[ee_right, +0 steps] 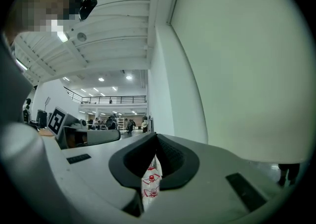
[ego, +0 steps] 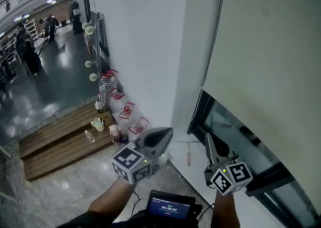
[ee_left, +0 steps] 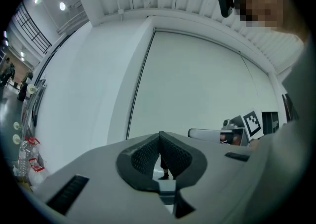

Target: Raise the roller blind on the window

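We see the roller blind [ego: 266, 46] as a broad pale sheet filling the upper right of the head view. It is partly lowered, and its bottom edge slants over the dark-framed window [ego: 235, 131], leaving a strip of glass bare. The right gripper [ego: 209, 144] is in front of that bare glass, just under the blind's bottom edge and apart from it. Its jaws are closed together with nothing held. In the right gripper view the closed right gripper [ee_right: 155, 139] has the blind [ee_right: 247, 60] beside it on the right. The left gripper [ego: 163, 134] sits further left, near the white wall [ego: 145, 36] and well clear of the blind. In the left gripper view the left gripper [ee_left: 159, 139] is pressed shut and empty, with the blind [ee_left: 197, 85] ahead beyond the tips. A wooden platform [ego: 55, 141] lies on the floor at lower left.
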Demonstrator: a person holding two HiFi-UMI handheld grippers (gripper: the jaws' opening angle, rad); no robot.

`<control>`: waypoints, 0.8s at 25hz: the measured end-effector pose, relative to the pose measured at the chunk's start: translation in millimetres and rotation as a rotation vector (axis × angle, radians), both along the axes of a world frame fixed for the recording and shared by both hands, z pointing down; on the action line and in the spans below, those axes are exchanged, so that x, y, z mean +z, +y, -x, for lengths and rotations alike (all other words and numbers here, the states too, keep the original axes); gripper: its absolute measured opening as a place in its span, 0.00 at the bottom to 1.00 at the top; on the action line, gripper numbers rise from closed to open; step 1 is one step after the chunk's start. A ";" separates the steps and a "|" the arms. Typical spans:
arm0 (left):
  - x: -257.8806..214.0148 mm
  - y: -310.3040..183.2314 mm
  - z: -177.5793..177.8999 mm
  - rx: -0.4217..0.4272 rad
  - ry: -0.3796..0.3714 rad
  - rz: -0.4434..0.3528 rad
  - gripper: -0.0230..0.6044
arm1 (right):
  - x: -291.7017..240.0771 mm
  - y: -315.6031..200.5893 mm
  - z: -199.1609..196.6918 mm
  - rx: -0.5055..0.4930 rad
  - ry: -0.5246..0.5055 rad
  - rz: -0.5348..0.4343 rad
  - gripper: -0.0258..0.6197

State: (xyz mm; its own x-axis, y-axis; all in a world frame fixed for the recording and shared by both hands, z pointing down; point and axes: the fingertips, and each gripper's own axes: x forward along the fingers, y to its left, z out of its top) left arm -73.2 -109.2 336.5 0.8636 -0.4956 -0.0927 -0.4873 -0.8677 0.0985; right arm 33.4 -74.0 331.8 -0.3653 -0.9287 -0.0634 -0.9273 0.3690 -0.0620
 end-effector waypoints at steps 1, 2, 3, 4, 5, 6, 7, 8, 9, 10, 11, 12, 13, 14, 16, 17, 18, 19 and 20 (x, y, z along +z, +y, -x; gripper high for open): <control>1.0 -4.5 -0.9 0.001 0.001 0.005 0.02 | 1.8 -4.6 -0.1 -0.001 0.001 0.004 0.05; 1.6 -9.0 -2.2 0.000 0.001 0.008 0.02 | 2.7 -8.8 -0.9 -0.002 0.001 0.006 0.05; 1.4 -13.2 -4.0 -0.002 0.000 0.011 0.02 | 2.6 -13.0 -2.8 -0.003 -0.001 0.007 0.05; 0.4 -17.0 -6.6 -0.004 -0.001 0.014 0.02 | 1.5 -17.3 -5.8 -0.003 -0.004 0.008 0.05; -0.6 -20.7 -9.6 -0.006 -0.004 0.015 0.02 | -0.1 -21.9 -9.8 -0.001 -0.008 0.007 0.05; -0.7 -24.4 -12.7 -0.008 -0.011 0.014 0.02 | -1.5 -26.8 -14.2 0.001 -0.013 0.006 0.05; -0.4 -28.3 -15.6 -0.012 -0.019 0.011 0.02 | -2.3 -32.1 -18.4 0.001 -0.018 0.004 0.05; -0.2 -32.4 -18.3 -0.018 -0.026 0.005 0.02 | -2.5 -37.8 -21.9 -0.002 -0.022 0.002 0.05; -0.2 -37.1 -20.9 -0.024 -0.032 0.002 0.02 | -2.0 -44.2 -25.0 -0.009 -0.026 0.001 0.05; -0.4 -42.6 -24.0 -0.032 -0.037 0.000 0.02 | -1.4 -51.4 -28.0 -0.016 -0.027 0.001 0.05; -1.4 -48.5 -27.8 -0.039 -0.039 -0.003 0.02 | -1.2 -58.9 -31.4 -0.024 -0.028 0.001 0.05; -3.4 -54.0 -32.6 -0.046 -0.040 -0.007 0.02 | -1.7 -66.2 -35.5 -0.032 -0.026 -0.001 0.05; -5.7 -58.6 -38.1 -0.051 -0.040 -0.012 0.02 | -2.8 -72.7 -40.1 -0.041 -0.023 -0.004 0.05; -7.9 -62.2 -43.5 -0.057 -0.038 -0.018 0.02 | -4.2 -78.6 -45.2 -0.049 -0.020 -0.009 0.05; -12.4 -69.4 -52.9 -0.072 -0.031 -0.029 0.02 | -7.3 -90.1 -55.2 -0.066 -0.018 -0.016 0.05; -14.8 -73.7 -57.0 -0.081 -0.026 -0.034 0.02 | -8.8 -95.8 -59.6 -0.075 -0.018 -0.021 0.05; -15.6 -78.5 -60.8 -0.089 -0.024 -0.035 0.02 | -9.9 -101.4 -63.5 -0.083 -0.018 -0.026 0.05; -14.0 -83.7 -64.4 -0.097 -0.028 -0.032 0.02 | -10.2 -106.8 -67.0 -0.092 -0.016 -0.031 0.05; -11.6 -89.0 -67.8 -0.107 -0.034 -0.029 0.02 | -9.9 -112.2 -70.3 -0.101 -0.014 -0.033 0.05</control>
State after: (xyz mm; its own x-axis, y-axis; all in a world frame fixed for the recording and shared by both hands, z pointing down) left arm -5.5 -198.2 324.9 0.8085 -0.5830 -0.0797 -0.5803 -0.8125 0.0562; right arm 103.7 -186.2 321.9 -0.4562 -0.8843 -0.0993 -0.8842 0.4630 -0.0612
